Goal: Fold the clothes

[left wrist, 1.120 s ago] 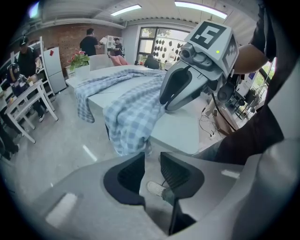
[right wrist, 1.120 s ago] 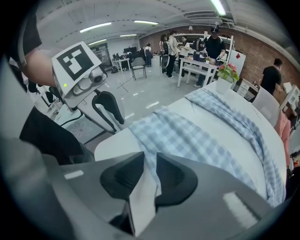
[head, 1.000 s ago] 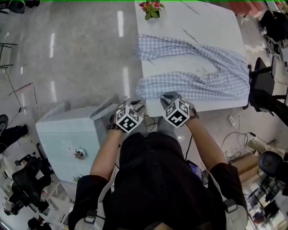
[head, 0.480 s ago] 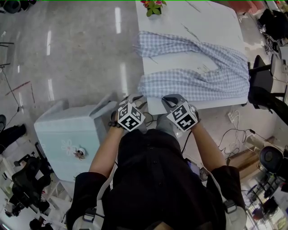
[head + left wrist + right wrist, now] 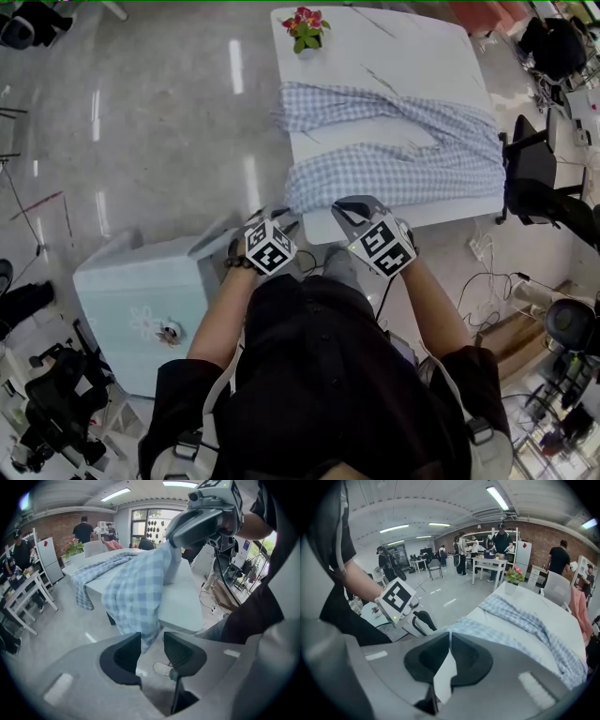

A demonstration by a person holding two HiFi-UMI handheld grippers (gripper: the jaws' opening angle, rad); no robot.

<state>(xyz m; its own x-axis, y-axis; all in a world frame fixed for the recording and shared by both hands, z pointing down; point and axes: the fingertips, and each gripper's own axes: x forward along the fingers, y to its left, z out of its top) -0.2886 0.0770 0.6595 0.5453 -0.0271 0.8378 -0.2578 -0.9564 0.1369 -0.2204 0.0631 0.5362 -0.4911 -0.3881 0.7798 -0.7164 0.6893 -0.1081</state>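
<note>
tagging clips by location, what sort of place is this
Probably a shared workshop or lab hall, not a home: a red brick back wall, a glossy grey floor, and people gathered round a white workbench. The blue-and-white checked cloth lies on a white marble-look table.

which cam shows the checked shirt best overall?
Head view: the checked shirt shows end to end, spread across the white table. Left gripper view shows mainly its hanging near corner, close up. Right gripper view shows its edge pinched in the shut right claw, the rest foreshortened behind.
</note>
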